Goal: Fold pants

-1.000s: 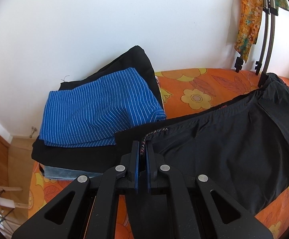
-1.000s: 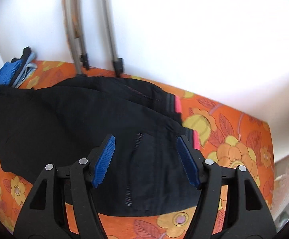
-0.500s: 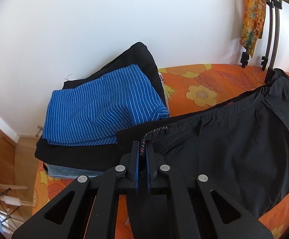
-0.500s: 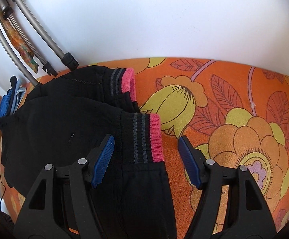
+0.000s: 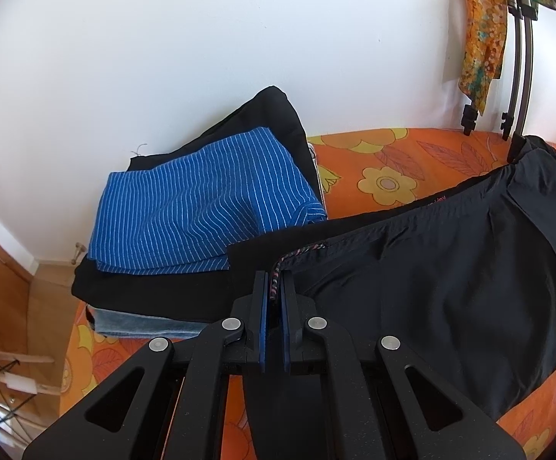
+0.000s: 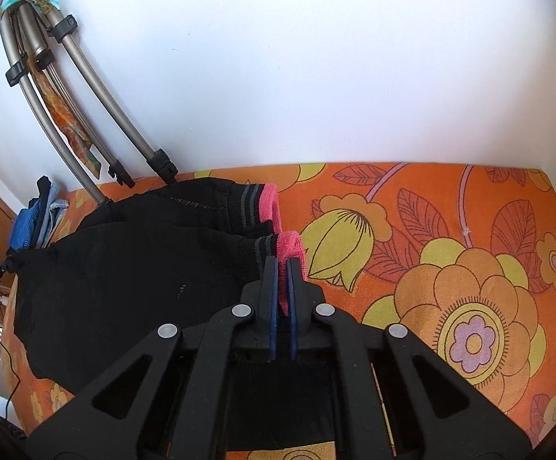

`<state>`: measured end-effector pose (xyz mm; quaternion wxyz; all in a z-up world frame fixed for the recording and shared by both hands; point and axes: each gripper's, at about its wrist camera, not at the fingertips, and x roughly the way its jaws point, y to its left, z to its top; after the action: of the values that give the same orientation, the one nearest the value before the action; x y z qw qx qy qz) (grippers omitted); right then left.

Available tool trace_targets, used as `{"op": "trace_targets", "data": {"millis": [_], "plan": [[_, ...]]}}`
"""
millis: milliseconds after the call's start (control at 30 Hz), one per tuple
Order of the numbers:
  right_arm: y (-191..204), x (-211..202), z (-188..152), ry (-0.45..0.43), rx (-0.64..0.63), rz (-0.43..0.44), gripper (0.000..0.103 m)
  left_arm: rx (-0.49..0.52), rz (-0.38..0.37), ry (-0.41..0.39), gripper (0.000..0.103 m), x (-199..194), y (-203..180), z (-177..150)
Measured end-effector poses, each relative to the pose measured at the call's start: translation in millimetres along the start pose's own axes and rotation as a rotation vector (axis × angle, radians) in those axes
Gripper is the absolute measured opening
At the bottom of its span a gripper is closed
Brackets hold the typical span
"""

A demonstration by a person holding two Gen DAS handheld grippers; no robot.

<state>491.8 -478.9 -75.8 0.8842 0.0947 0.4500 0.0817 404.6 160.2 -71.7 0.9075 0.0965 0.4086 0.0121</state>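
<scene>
Black pants (image 5: 450, 268) lie stretched across the orange flowered bed cover (image 5: 392, 161). My left gripper (image 5: 274, 280) is shut on the waistband corner, where the braided drawstring (image 5: 300, 251) comes out. In the right wrist view the same pants (image 6: 124, 268) end in two pink cuffs. My right gripper (image 6: 282, 268) is shut on the near pink cuff (image 6: 293, 243), and pink fabric shows between the blue pads. The far cuff (image 6: 270, 203) lies flat just behind it. The cloth between the two grippers sags slightly.
A pile of folded clothes topped by a blue striped garment (image 5: 201, 207) sits at the bed's left end against the white wall. Curved metal rack tubes (image 6: 86, 107) with a patterned cloth (image 5: 481, 38) stand behind the pants. Bare flowered cover (image 6: 450, 268) lies to the right.
My right gripper travelled along the leg to the cuff end and its jaws went from wide open to shut on the pink cuff. The left gripper kept its hold.
</scene>
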Motion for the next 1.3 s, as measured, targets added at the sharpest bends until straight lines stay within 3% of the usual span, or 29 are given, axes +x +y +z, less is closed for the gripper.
{"op": "trace_targets", "data": {"millis": [267,500,733,800,867,967,1000,1067,1133,1300], "plan": [[24.4,-10.6,35.0,-0.122,-0.098,-0.084,0.004,-0.020,0.014,-0.017,0.004,-12.1,7.3,-4.2],[40.2,42.2,71.3,-0.094,-0.148,-0.147,0.003,-0.039,0.026,0.009,0.004,-8.3,15.8,-9.7],[41.1,78.6,77.2,-0.044,-0.156,-0.219,0.003,-0.025,0.048,0.021,0.004,2.8,17.3,-9.6],[38.0,71.0,78.2,-0.065,-0.144,-0.235,0.003,-0.029,0.045,0.022,0.004,3.3,18.4,-10.6],[35.6,59.7,79.1,-0.074,-0.137,-0.244,0.022,-0.046,0.046,0.022,0.009,2.9,21.4,-10.6],[33.5,32.7,73.1,-0.101,-0.097,-0.203,0.040,-0.087,0.041,0.017,0.017,-1.5,29.8,-8.6],[33.4,23.4,70.0,-0.104,-0.087,-0.173,0.041,-0.098,0.039,0.011,0.019,-3.9,33.4,-8.1],[39.9,3.7,55.4,-0.108,-0.088,-0.148,0.041,-0.123,0.023,0.003,0.034,-9.7,41.3,-8.1],[46.6,-13.1,36.9,-0.098,-0.089,-0.115,0.041,-0.141,0.006,-0.009,0.043,-15.5,47.9,-10.2],[76.7,-37.9,-3.1,-0.059,-0.142,-0.078,0.041,-0.138,-0.045,0.008,0.044,-9.9,49.8,-16.6]]}}
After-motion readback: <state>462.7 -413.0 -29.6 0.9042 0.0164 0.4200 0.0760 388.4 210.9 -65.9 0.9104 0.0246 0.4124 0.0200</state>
